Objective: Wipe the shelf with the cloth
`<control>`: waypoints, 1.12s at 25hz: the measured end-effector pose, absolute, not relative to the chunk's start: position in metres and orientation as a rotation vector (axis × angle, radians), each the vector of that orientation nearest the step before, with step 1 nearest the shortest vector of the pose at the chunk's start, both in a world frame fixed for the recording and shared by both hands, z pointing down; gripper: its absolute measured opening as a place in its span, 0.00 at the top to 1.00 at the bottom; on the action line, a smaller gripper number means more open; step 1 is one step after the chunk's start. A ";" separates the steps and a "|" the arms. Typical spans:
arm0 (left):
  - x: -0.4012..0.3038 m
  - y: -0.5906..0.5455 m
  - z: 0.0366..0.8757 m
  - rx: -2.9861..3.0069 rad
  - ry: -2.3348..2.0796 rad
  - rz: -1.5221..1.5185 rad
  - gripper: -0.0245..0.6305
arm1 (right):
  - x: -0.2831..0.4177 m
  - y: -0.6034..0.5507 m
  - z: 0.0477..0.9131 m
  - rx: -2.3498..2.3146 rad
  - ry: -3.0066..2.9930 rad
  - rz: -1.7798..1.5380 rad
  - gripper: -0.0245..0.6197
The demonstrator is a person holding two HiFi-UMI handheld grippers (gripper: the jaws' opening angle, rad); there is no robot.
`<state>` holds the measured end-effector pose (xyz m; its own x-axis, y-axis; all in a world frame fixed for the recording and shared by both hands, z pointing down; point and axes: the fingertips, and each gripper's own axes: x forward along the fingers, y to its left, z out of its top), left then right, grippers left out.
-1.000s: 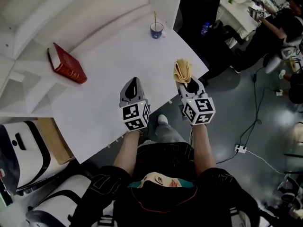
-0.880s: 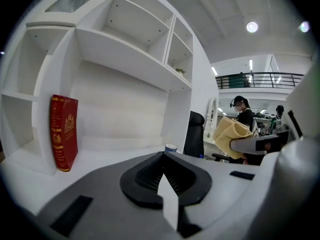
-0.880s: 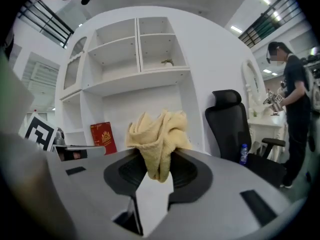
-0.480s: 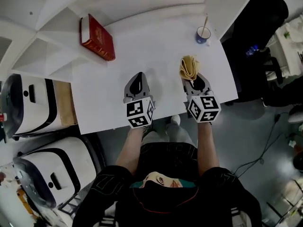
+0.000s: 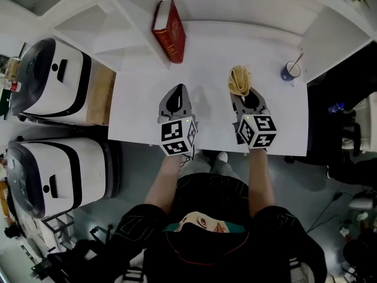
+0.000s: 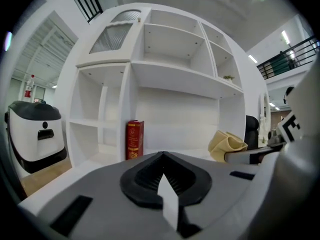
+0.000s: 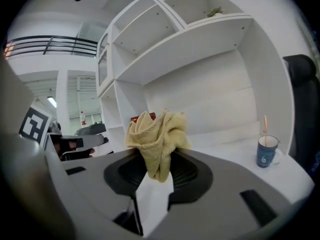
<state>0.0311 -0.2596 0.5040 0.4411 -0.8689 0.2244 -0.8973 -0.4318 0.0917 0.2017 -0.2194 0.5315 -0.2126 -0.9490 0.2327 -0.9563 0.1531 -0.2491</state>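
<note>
A bunched yellow cloth (image 5: 240,79) sticks out of my right gripper (image 5: 244,94), which is shut on it above the white shelf top (image 5: 212,58). In the right gripper view the cloth (image 7: 157,136) stands up between the jaws. My left gripper (image 5: 175,96) hovers over the same surface to the left, shut with nothing in it. From the left gripper view the cloth (image 6: 226,144) shows at the right. The white shelf unit (image 6: 170,79) with open compartments rises ahead.
A red book (image 5: 169,30) stands on the shelf top at the back left, also the red book (image 6: 134,139) ahead of my left gripper. A blue cup (image 5: 290,71) with a stick sits at the right end. White machines (image 5: 50,93) stand left of the shelf.
The head view has swung round, so the shelf top, book and cup now sit further right in it. Both grippers keep their places over the surface; the cloth stays held.
</note>
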 end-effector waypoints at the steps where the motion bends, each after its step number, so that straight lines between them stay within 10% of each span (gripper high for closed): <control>1: 0.026 -0.262 0.504 2.480 -1.552 0.203 0.96 | 0.195 -0.222 0.529 1.934 -2.372 0.504 0.77; 28: -0.026 -0.315 0.334 2.708 -1.744 -0.062 0.96 | 0.120 -0.308 0.365 1.675 -2.638 -0.037 0.77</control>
